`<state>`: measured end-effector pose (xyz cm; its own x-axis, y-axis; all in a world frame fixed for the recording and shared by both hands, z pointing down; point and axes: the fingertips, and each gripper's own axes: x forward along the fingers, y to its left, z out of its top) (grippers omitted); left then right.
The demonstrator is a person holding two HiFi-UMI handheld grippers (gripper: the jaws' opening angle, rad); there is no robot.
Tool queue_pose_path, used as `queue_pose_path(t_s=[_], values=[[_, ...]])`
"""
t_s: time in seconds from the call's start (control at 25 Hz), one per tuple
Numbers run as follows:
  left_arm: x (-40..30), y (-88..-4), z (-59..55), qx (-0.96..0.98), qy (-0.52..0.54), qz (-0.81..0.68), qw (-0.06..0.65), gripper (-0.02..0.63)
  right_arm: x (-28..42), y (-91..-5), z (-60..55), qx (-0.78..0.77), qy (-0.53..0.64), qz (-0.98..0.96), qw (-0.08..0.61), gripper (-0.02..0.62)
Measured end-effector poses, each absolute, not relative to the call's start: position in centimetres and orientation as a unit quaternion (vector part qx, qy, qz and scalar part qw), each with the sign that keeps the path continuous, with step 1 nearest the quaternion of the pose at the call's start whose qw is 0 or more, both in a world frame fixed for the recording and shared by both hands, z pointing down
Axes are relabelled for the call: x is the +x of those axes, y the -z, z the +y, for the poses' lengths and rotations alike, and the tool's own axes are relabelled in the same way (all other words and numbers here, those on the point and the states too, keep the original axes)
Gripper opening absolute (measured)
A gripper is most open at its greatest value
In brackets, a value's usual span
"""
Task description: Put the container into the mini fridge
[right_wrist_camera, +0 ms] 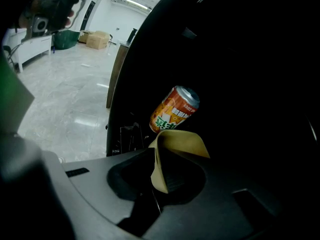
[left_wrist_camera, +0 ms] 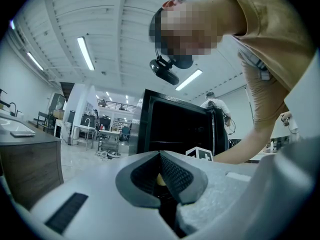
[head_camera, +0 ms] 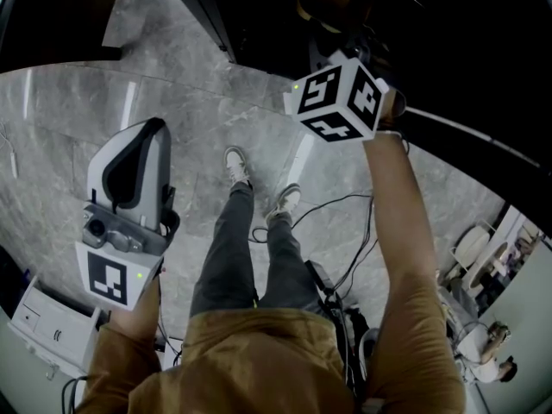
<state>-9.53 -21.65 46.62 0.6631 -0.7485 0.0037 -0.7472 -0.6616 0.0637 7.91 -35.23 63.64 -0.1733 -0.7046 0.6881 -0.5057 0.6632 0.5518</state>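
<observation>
The container (right_wrist_camera: 182, 144) is a tan paper tub. Its thin rim runs down between the pads of my right gripper (right_wrist_camera: 159, 156), which is shut on it inside the dark mini fridge (left_wrist_camera: 175, 124). An orange drink can (right_wrist_camera: 175, 109) stands just beyond the tub in the fridge. In the head view the right arm reaches forward into the black fridge (head_camera: 448, 50); only that gripper's marker cube (head_camera: 338, 100) shows, its jaws hidden in the dark. My left gripper (head_camera: 153, 129) hangs off to the left over the floor, pads together and holding nothing (left_wrist_camera: 160, 159).
Grey marble floor (head_camera: 172, 93) lies below, with black cables (head_camera: 345, 231) beside the person's feet. A white box (head_camera: 52, 326) sits low at the left. A wooden counter (left_wrist_camera: 30, 164) stands left of the fridge, and another person (left_wrist_camera: 215, 104) is behind it.
</observation>
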Motion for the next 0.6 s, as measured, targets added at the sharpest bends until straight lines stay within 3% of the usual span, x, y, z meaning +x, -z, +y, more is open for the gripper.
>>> queue_pose_path(t_s=[0.6], values=[[-9.6,-45.6,-21.8,0.913,0.017,-0.408,0.026,0.0,7.7,-61.9,-35.1,0.41,0.094,-0.766,0.485,0.155]])
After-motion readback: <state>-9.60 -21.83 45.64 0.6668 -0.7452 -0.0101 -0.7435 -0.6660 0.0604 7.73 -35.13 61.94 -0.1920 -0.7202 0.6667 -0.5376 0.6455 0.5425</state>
